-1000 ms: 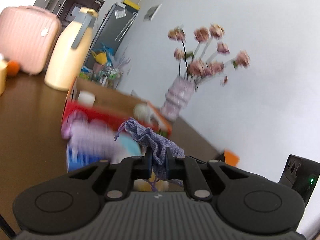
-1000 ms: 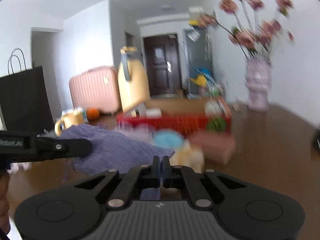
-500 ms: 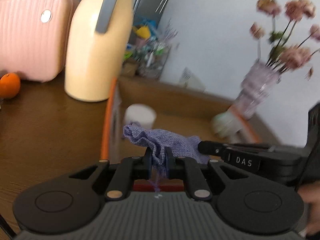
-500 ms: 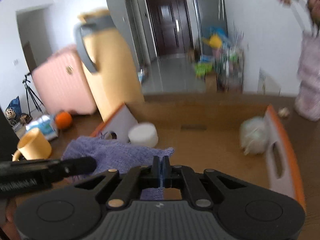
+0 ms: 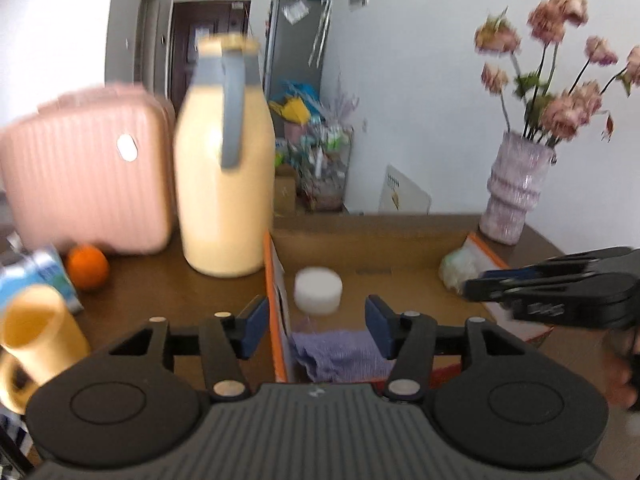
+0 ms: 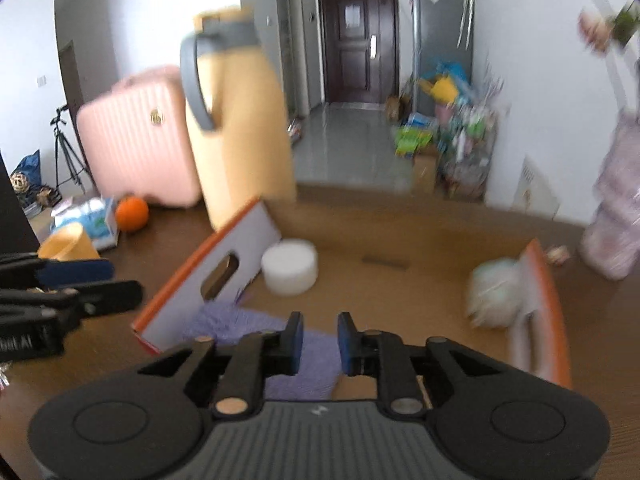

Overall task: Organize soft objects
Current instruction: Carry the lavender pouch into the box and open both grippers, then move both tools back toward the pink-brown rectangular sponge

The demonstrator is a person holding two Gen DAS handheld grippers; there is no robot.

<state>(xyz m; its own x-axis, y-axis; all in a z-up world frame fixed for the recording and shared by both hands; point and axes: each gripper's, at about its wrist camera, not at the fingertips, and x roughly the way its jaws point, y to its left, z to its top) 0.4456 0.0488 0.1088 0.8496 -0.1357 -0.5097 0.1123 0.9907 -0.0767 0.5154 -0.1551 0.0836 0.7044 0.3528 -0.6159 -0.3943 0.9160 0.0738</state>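
A purple knitted cloth (image 5: 340, 354) lies loose in the near corner of an open cardboard box (image 5: 384, 248) with orange-edged flaps; in the right wrist view the cloth (image 6: 260, 328) rests on the box floor (image 6: 400, 284). My left gripper (image 5: 316, 322) hangs over that corner, its jaws opening, nothing pressed between the pads. My right gripper (image 6: 318, 338) is just above the cloth, jaws opening too and clear of it. A white round pad (image 5: 318, 290) and a pale fluffy ball (image 6: 496, 296) also sit in the box.
Left of the box on the brown table stand a tall yellow jug (image 5: 224, 184), a pink case (image 5: 84, 176), an orange (image 5: 87, 266), a carton (image 5: 40, 276) and a yellow mug (image 5: 36, 336). A vase of flowers (image 5: 516, 192) stands at the far right.
Both grippers held the purple cloth stretched between them over the box; both have since let go, and the cloth has dropped into the box's near corner.
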